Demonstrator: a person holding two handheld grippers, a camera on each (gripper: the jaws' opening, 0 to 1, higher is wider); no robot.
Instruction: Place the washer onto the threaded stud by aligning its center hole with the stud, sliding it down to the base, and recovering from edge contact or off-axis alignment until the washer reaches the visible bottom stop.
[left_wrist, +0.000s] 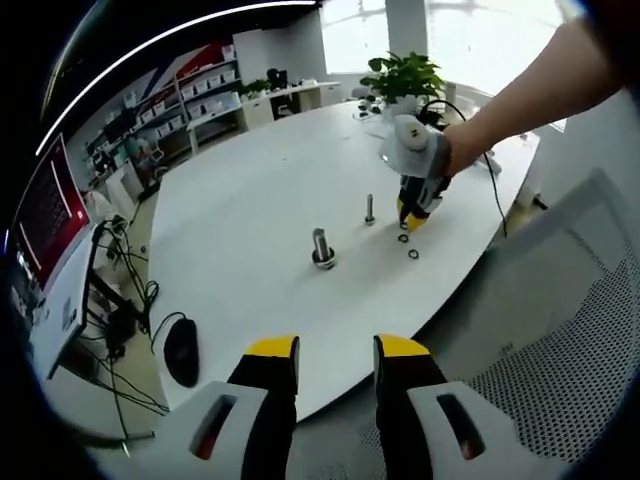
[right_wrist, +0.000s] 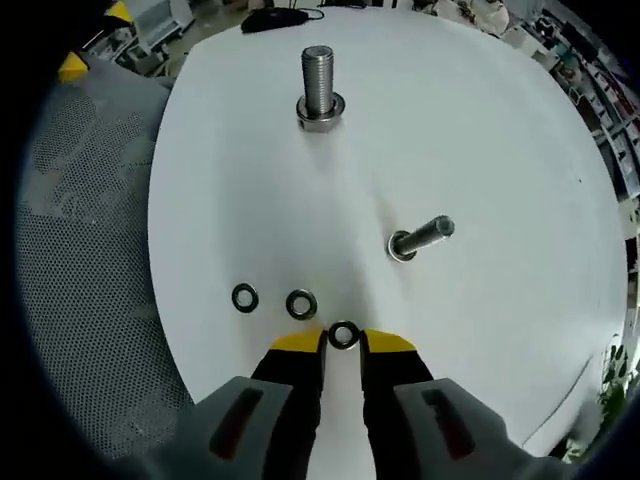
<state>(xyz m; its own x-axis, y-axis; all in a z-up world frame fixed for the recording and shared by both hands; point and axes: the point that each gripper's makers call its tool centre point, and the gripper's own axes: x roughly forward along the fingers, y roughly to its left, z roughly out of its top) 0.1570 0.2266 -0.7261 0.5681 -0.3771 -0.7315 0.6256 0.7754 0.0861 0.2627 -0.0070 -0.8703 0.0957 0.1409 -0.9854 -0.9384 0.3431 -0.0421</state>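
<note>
Jaws of our right gripper (right_wrist: 342, 342) stand slightly apart, tips low over the white surface (right_wrist: 480, 130), with one washer (right_wrist: 343, 335) lying flat between them. Beyond stands the larger threaded stud (right_wrist: 319, 88), then a smaller stud (right_wrist: 420, 238). Our left gripper (left_wrist: 336, 350) hangs open off the surface's edge.

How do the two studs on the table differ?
The far stud is thicker than the near stud. The far stud carries a wide nut or collar at its base, while the near stud has only a small flange there. In the right gripper view the far stud points straight up the picture and the near stud slants to the right, which may be lens distortion; in the left gripper view both stand upright. Both are silvery metal, and neither holds a washer.
</note>
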